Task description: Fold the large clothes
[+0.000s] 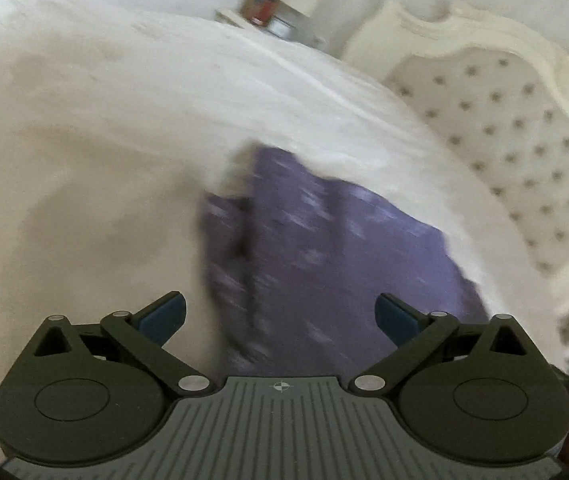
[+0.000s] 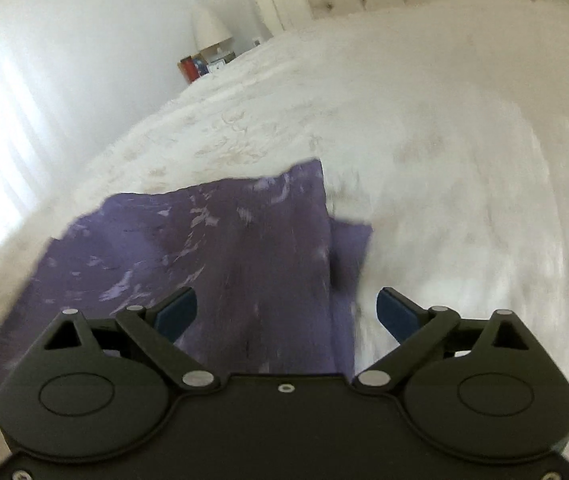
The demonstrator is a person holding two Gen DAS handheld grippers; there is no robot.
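garment: purple patterned cloth (image 2: 204,256) partly folded on white bedspread (image 2: 444,160), lower centre of both views | left gripper (image 1: 280,316) jaws wide, empty | right gripper (image 2: 286,312) jaws wide, empty | advice: grip matching corners of the doubled edge, fold evenly, smooth flat.

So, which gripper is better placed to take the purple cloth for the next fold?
Probably the right gripper. It is open, and the purple cloth with its folded edge lies just ahead of its fingers. The left gripper is also open above the cloth, but its view is blurred and shows no clear edge.
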